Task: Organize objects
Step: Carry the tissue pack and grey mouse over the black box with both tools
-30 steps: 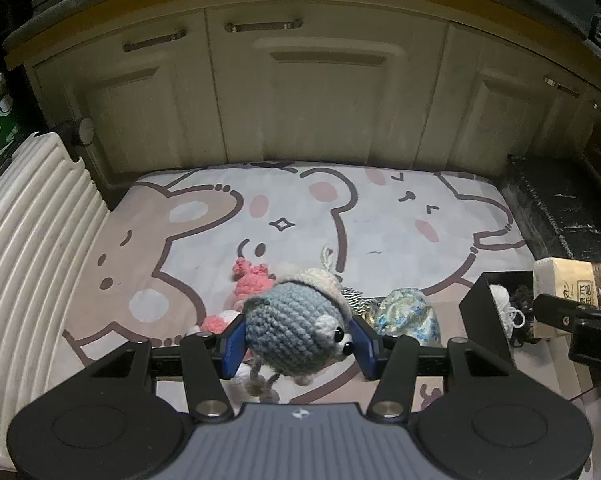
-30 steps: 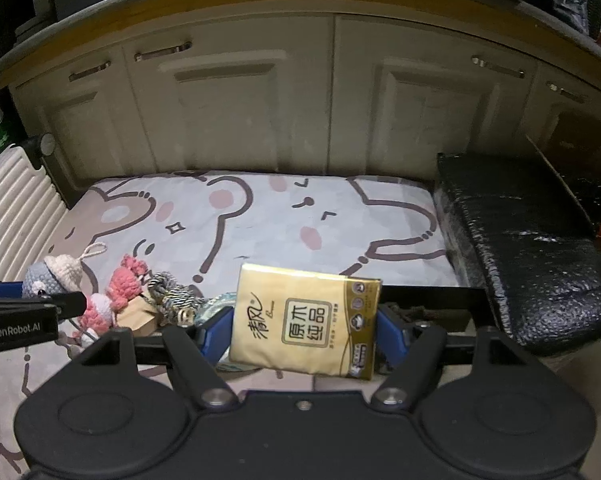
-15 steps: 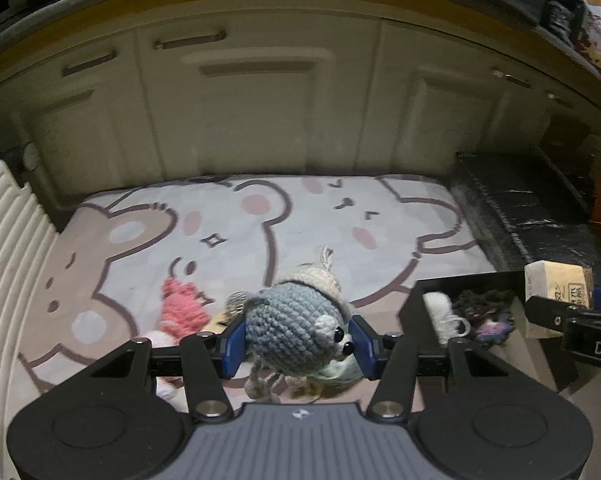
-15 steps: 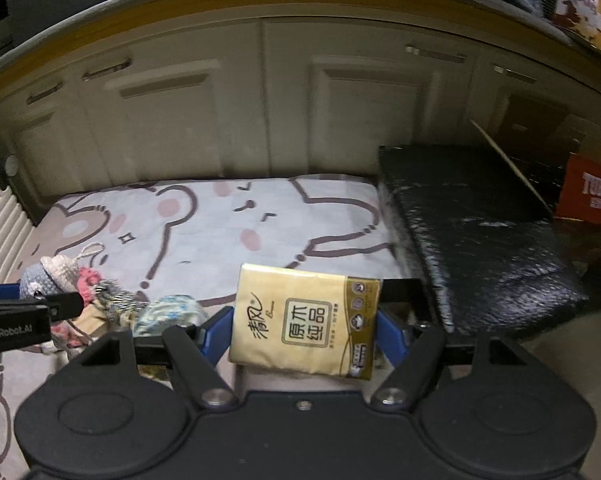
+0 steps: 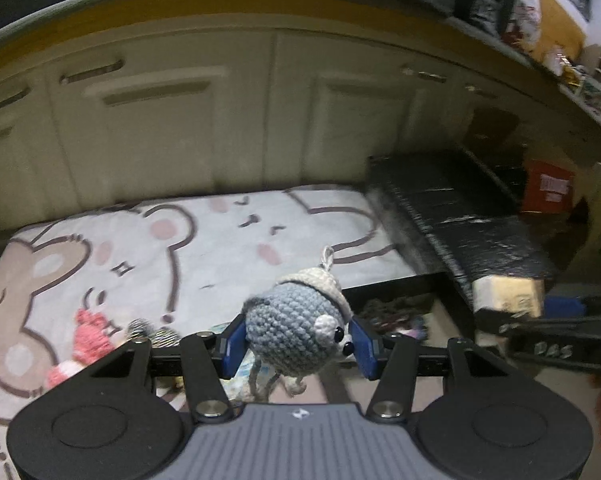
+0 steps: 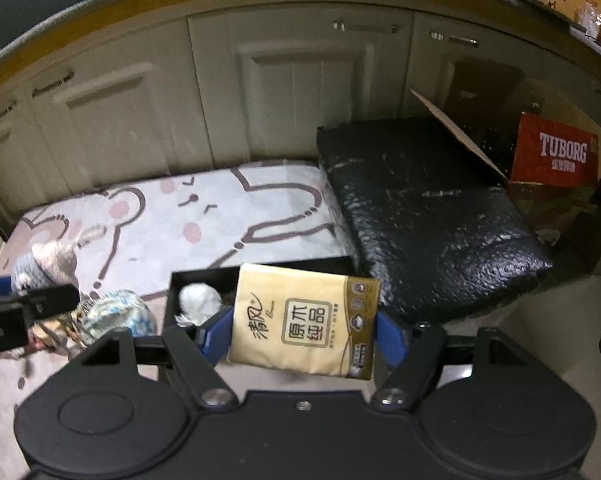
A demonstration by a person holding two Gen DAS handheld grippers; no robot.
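A grey crocheted toy (image 5: 296, 334) with a beige cap and a cord loop on top is pinched between the blue pads (image 5: 233, 342) of the left gripper (image 5: 298, 346) and is held clear of the cartoon-bear mat (image 5: 204, 248), with its thin yarn legs hanging below the jaws. In the right wrist view a yellow tissue pack (image 6: 306, 326) printed with Chinese characters is clamped flat between the blue pads of the right gripper (image 6: 304, 334), with its printed face turned toward the camera. The pack is held above a black box (image 6: 204, 276), at the front right corner of the mat, in which a white fluffy ball (image 6: 198, 302) is seen; in the left wrist view dark, tangled items are made out in that same box, too blurred to be named. Beside the box, on the mat, a blue-and-white patterned pouch (image 6: 118, 314) is seen, and a pink crocheted toy (image 5: 90, 332) lies further left, next to a striped knitted piece (image 5: 152, 330). To the right of the mat a black foam block (image 6: 428, 216) is set, and a red Tuborg carton (image 6: 556, 156) stands behind it against the cream cabinet doors (image 6: 300, 88). Both views are somewhat blurred.
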